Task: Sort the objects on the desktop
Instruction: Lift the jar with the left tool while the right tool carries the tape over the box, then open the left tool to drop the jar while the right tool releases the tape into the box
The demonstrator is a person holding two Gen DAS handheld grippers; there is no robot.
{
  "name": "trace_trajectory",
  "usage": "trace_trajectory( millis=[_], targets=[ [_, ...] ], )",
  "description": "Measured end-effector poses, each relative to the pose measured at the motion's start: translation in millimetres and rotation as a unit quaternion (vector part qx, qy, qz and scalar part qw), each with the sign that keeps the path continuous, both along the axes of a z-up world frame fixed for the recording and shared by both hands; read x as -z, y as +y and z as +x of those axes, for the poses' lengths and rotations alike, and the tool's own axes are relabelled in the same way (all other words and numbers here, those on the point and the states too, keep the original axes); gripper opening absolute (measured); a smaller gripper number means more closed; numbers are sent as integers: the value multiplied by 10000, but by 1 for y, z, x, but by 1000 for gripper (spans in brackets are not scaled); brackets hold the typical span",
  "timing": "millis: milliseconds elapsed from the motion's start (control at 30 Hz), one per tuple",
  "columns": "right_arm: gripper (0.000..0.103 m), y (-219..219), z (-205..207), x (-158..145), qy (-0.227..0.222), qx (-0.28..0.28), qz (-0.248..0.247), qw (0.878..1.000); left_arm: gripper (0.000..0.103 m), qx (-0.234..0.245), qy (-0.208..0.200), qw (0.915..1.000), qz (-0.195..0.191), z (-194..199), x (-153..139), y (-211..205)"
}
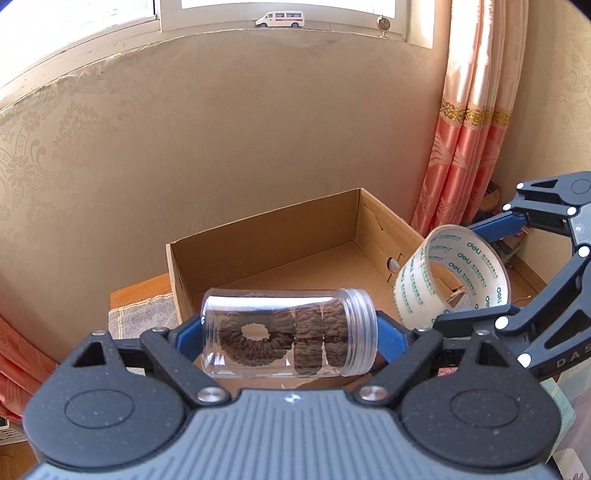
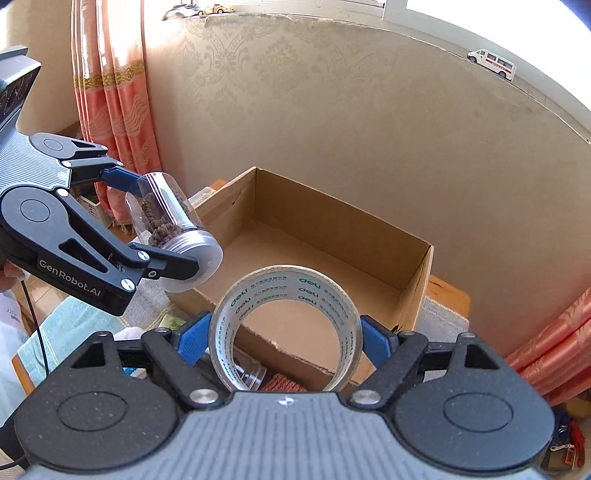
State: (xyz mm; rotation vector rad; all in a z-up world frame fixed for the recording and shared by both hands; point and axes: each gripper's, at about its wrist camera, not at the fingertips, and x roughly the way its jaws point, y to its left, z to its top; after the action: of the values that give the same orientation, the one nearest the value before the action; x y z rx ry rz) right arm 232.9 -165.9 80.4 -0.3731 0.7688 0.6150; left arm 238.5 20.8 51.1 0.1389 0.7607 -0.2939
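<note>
L gripper clamped jar, R gripper clamped tape roll, near box; contents maybe hair ties.

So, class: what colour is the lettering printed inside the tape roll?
Green, clearest in the right wrist view on the tape roll.

Patterned beige wall, salmon curtain, bright window

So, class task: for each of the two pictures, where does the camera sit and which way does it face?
Left wrist: on the left tongs, facing down at the jar over the cardboard box; right tongs alongside.
Right wrist: on the right tongs, holding the tape roll; left tongs visible.
Shared: box, jar, tape, toy van.
</note>
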Motion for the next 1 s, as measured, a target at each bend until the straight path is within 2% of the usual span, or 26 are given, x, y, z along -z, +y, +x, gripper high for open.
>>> trace_trajectory(
  millis=[200,500,633,733,1000],
  targets=[
    [87,3,47,5,50,165,49,9998,90,-61,159,9998,101,34,14,1],
    [87,13,85,54,586,229,-114,9980,90,-35,648,9978,152,62,52,1],
    [87,17,88,73,812,181,-289,9961,90,-6,794,9965,244,66,65,-1],
    [88,18,85,79,805,111,-362,9960,90,35,872,9958,281,66,71,-3],
    [96,7,59,62,467,279,-243,9982,90,18,1064,9939,306,70,82,-5]
  ],
)
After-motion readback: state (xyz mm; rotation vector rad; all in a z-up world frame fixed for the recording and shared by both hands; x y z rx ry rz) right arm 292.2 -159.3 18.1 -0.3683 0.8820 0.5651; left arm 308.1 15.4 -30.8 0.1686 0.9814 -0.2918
